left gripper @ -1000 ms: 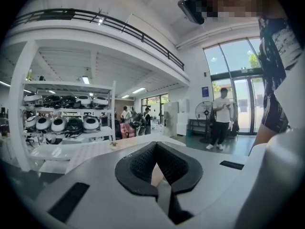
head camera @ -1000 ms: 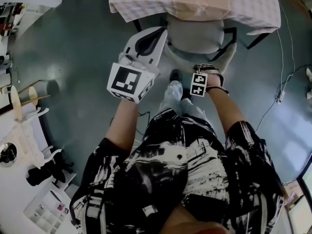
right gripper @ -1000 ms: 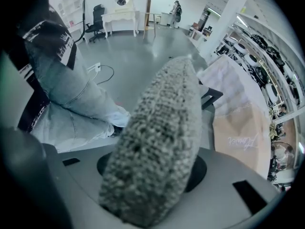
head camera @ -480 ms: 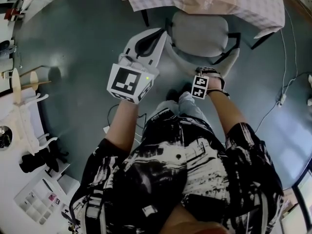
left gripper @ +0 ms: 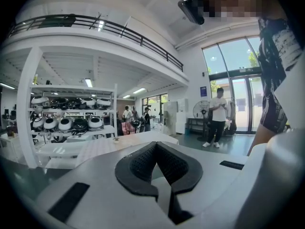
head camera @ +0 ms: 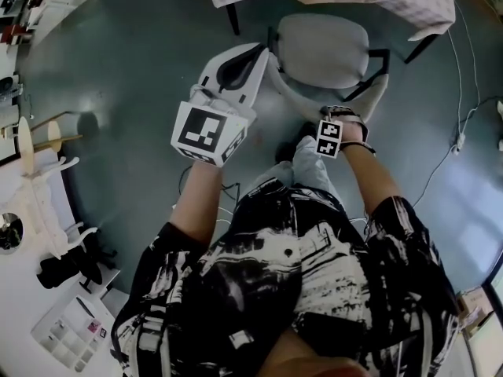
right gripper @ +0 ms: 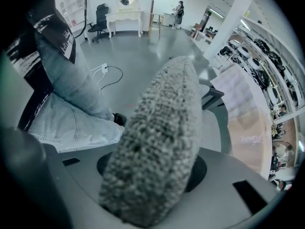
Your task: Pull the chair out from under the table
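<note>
My left gripper (head camera: 253, 60) hangs just beside the left end of the chair's backrest. Its jaws are pressed together on nothing, and its own view looks out level across the room with no chair in it.

The chair (head camera: 322, 42) stands with its seat just off the near edge of the table (head camera: 409, 2), the seat's far rim about level with that edge. I judge the pull to be well under way, perhaps nearly done.

My right gripper (right gripper: 151, 173) points steeply down and is clamped on the top edge of the backrest (right gripper: 164, 123), whose grey knit fabric fills the gap between the pads.

Next I would draw the right gripper straight toward me, away from the table edge. That calls for a firm clamp and a level pull so the chair does not tip, and room for my leg (head camera: 310, 167) close behind it.
</note>
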`<state>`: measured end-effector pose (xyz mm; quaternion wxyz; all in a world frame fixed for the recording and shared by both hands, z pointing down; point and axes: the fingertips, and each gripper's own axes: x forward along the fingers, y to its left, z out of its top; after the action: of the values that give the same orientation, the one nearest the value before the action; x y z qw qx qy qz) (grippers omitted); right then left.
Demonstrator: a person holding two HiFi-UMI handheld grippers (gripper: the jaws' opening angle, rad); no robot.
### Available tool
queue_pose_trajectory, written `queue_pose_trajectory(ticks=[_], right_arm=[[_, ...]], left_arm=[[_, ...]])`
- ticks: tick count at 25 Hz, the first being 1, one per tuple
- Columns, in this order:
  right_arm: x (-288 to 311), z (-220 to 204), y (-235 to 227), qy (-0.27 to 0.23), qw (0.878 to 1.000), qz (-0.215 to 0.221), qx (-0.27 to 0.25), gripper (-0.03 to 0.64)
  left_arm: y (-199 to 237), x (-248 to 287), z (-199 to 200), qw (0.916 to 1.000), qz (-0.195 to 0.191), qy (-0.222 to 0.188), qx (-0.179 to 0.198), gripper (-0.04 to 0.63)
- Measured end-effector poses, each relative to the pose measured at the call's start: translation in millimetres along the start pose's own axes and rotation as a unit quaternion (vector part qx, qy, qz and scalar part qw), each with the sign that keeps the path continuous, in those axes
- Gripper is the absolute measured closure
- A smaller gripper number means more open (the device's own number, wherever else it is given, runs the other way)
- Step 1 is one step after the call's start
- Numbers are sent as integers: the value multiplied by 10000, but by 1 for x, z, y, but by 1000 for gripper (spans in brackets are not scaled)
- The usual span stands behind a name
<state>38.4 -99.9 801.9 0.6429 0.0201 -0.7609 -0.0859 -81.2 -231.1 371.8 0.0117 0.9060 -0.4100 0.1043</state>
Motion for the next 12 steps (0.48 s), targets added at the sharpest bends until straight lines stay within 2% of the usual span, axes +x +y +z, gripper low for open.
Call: queue_pose_trajectory(ticks=[12], right_arm=[[-6, 16, 45, 39, 10000, -60, 59, 457]], left_arm=[[-14, -46, -10, 9996, -285, -29, 50, 594]])
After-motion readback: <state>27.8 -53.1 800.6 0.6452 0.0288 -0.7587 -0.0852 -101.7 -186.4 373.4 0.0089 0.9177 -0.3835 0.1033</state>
